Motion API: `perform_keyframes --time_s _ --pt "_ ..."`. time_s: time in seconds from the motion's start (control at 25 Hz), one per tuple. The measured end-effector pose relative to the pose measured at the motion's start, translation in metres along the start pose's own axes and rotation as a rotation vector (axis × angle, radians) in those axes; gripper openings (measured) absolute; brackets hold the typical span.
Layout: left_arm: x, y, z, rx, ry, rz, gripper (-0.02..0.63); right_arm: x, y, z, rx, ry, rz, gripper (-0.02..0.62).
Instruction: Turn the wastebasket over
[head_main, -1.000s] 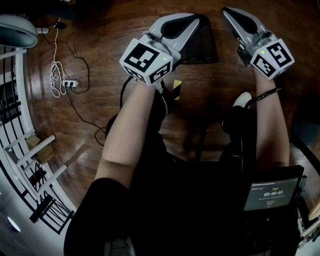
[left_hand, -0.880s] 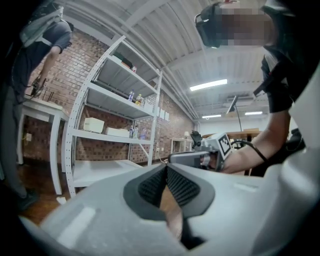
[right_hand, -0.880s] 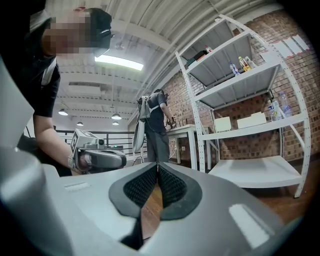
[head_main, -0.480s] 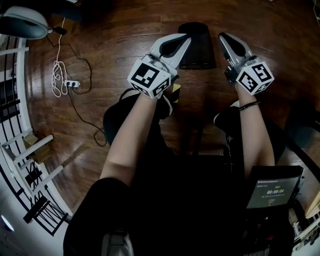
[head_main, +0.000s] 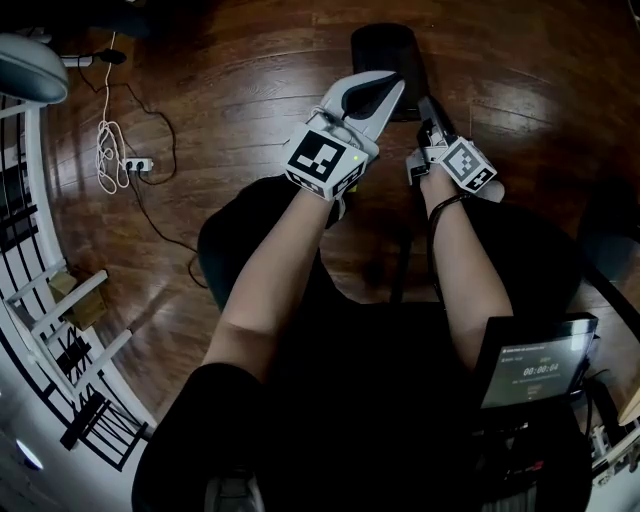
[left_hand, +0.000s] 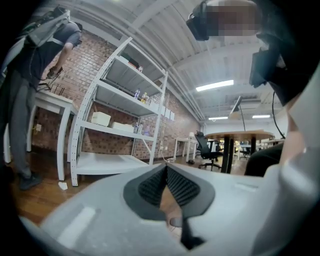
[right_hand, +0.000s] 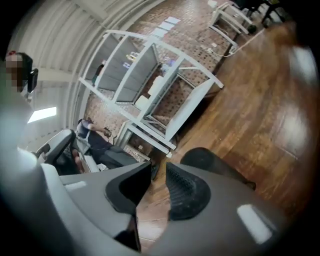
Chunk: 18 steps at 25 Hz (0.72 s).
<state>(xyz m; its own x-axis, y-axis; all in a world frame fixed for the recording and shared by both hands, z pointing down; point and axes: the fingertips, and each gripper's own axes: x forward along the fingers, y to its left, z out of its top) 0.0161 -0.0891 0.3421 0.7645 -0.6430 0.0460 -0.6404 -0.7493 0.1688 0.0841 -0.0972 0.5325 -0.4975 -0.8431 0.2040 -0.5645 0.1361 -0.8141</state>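
The black wastebasket (head_main: 385, 48) stands on the wooden floor at the top of the head view. It also shows as a dark rounded shape (right_hand: 212, 161) just beyond the right jaw in the right gripper view. My left gripper (head_main: 393, 88) hangs over the basket's near edge and points level; its ribbed pads meet at the tips (left_hand: 166, 167) with nothing between them. My right gripper (head_main: 428, 108) is at the basket's right side, rolled onto its side. Its jaws (right_hand: 159, 172) are opening, with a clear gap and only floor showing through.
A white cable and power strip (head_main: 125, 160) lie on the floor at the left, beside a white rack (head_main: 45, 300). A screen (head_main: 535, 370) sits at the lower right. White shelving (left_hand: 115, 125), a standing person (left_hand: 30, 75) and an office chair (left_hand: 207, 147) are farther off.
Both grippers have come down toward the wastebasket, the right one much farther. The right gripper has rolled over and its jaws have parted. The left jaws stay together.
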Motion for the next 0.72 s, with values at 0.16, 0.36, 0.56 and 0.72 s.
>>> perform_keyframes --time_s 0.16,0.36,0.56,0.72 --pt "0.007 0.003 -0.001 -0.012 -0.015 0.006 0.000 -0.006 -0.045 -0.035 0.229 -0.043 -0.118 0.117" --pt "0.010 0.008 0.011 -0.022 -0.053 0.018 0.000 -0.011 -0.077 -0.076 0.362 -0.041 -0.214 0.158" --pt "0.015 0.018 0.017 -0.041 -0.066 0.052 0.000 -0.010 -0.092 -0.096 0.425 -0.044 -0.254 0.166" --pt "0.019 0.020 0.016 -0.051 -0.068 0.061 0.000 -0.001 -0.103 -0.100 0.462 -0.057 -0.255 0.176"
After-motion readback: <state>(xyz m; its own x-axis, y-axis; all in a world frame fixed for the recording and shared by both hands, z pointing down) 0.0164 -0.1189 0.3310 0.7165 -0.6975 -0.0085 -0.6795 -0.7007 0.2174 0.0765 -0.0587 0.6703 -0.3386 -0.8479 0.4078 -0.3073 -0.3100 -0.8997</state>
